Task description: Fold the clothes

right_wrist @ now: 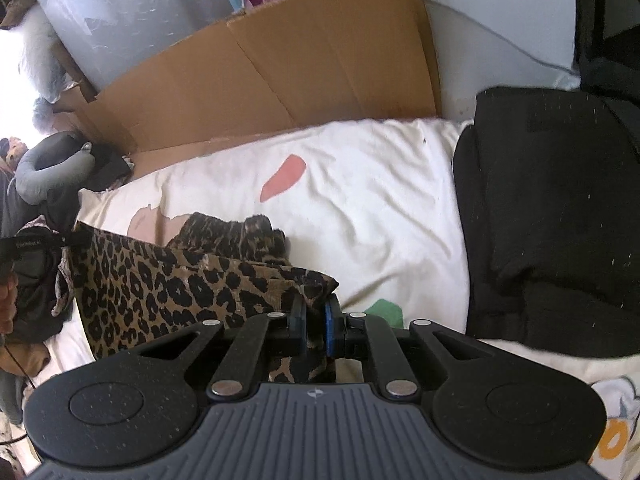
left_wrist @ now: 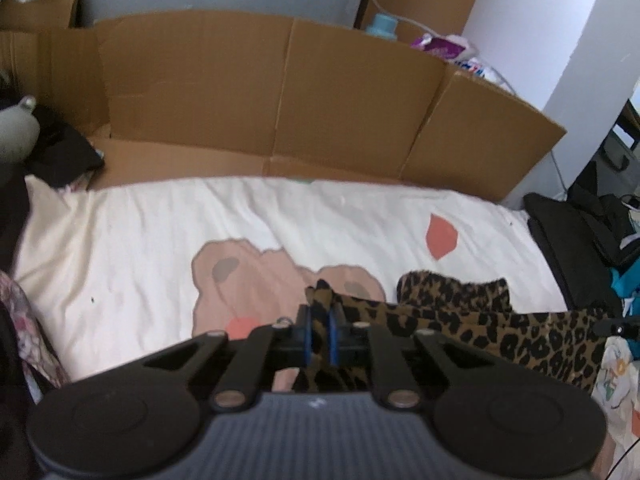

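I have the leopard-print garment (left_wrist: 520,336) pinched at two points, one in each hand. My left tongs (left_wrist: 319,332) are narrow and clamped on a bunched corner of the cloth, which pokes up between the blue pads (left_wrist: 332,336). My right tongs (right_wrist: 316,320) are likewise nearly closed on another corner (right_wrist: 316,284) of the same fabric. The edge between the two grips runs fairly taut, and the rest hangs and trails down onto the bed (left_wrist: 140,240).

To do this step well, I judge I should keep both grips firm and hold the two corners level with each other, so the held edge stays straight and the body of the cloth falls free without twisting. I should keep the stretch gentle; too much pull could drag a corner out of the pads. Once the cloth hangs clean, I would carry the held edge over and lay it flat on the open sheet.

The garment is tan with black spots, soft and rather thick, with a fuzzy nap. Part of it (right_wrist: 236,232) lies crumpled on the white sheet with the bear print, near the middle of the bed, in front of the cardboard (left_wrist: 280,100) propped along the far side. A folded black cloth (right_wrist: 552,220) lies at the bed's right end, apart from it.
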Tool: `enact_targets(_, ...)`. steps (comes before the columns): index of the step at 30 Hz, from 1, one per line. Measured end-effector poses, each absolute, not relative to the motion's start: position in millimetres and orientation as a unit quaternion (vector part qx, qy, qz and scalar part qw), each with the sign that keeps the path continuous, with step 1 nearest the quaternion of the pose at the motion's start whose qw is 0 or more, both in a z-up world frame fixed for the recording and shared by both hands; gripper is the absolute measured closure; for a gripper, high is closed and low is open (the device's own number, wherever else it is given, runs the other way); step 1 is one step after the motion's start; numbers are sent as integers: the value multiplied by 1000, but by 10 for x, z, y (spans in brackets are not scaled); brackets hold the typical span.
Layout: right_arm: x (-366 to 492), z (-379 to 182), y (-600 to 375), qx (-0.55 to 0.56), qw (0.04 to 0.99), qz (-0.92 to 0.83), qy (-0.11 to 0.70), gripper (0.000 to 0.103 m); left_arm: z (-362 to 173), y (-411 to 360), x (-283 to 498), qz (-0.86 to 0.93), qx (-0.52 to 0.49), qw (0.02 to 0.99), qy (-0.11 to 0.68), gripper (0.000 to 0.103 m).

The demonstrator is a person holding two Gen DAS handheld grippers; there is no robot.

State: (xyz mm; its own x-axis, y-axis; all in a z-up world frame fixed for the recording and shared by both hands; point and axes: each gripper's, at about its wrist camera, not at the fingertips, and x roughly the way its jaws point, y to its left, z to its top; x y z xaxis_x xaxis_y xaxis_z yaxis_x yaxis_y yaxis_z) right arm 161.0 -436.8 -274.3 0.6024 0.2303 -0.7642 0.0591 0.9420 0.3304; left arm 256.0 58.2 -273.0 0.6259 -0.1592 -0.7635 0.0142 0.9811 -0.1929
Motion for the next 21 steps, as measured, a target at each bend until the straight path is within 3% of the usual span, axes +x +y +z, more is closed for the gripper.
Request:
enact_targets(10,1794,-2609,-4439,161,891,39,423,96,-2687,500,2866,-46,-79,909,407,94)
enact_targets(21,2067,-2808,-4483,168,881,32,442,96,-2936,507,3094,-40,-81,896,434,94)
